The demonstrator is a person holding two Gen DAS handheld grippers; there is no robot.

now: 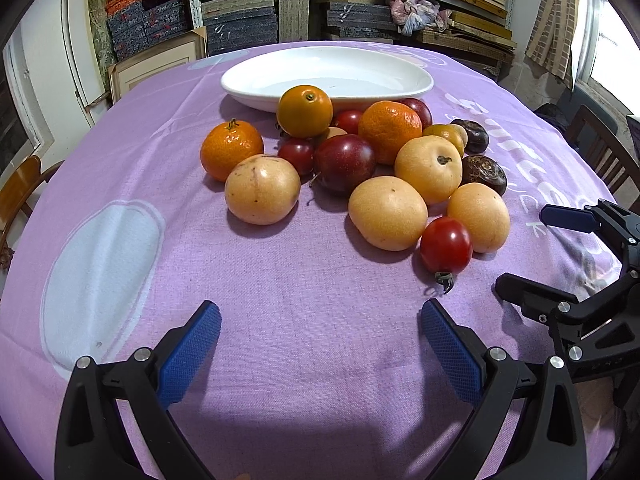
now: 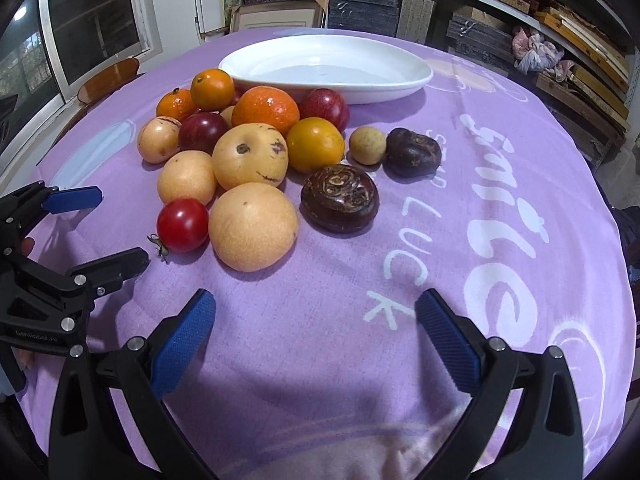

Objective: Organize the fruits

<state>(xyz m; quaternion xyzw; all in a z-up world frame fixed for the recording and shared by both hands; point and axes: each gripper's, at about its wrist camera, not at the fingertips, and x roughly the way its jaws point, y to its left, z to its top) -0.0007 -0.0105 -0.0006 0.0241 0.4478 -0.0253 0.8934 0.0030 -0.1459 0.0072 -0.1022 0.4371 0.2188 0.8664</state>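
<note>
- Left wrist view first: purple tablecloth (image 1: 304, 280) covers the whole table, printed white lettering on the person's right side.
- White oval dish (image 1: 400, 76) sits at the far side, nothing in it; the pile's rear fruits lie just in front of its near rim.
- Fruit all loose on the cloth in one tight cluster, many touching. None sorted yet, by my reading.
- Pale yellow round fruits are the biggest pieces; nearest one (image 2: 253, 227) sits at the front of the pile, touching the red tomato (image 2: 183, 225).
- Two mandarins (image 1: 231, 149) and a smooth orange fruit (image 1: 305, 111) toward the back; dark red plums (image 1: 344, 164) wedged in the middle.
- Two dark brown knobbly pieces (image 2: 340, 199) sit on the right edge, slightly apart from the rest.
- Left gripper (image 1: 320, 344): released, spread wide, holding nothing, low over bare cloth, short of the pile.
- Right gripper (image 2: 316, 334): likewise released and vacant, near the lettering, just beside the left one.
- Risks, as I judge them: round fruit packed together, so pulling one out may set its neighbours rolling toward the table edge. The tomato looks soft; too hard a squeeze could split it. The two tools are close enough to knock each other. A finger dragging low could bunch the cloth and shift the pile.
</note>
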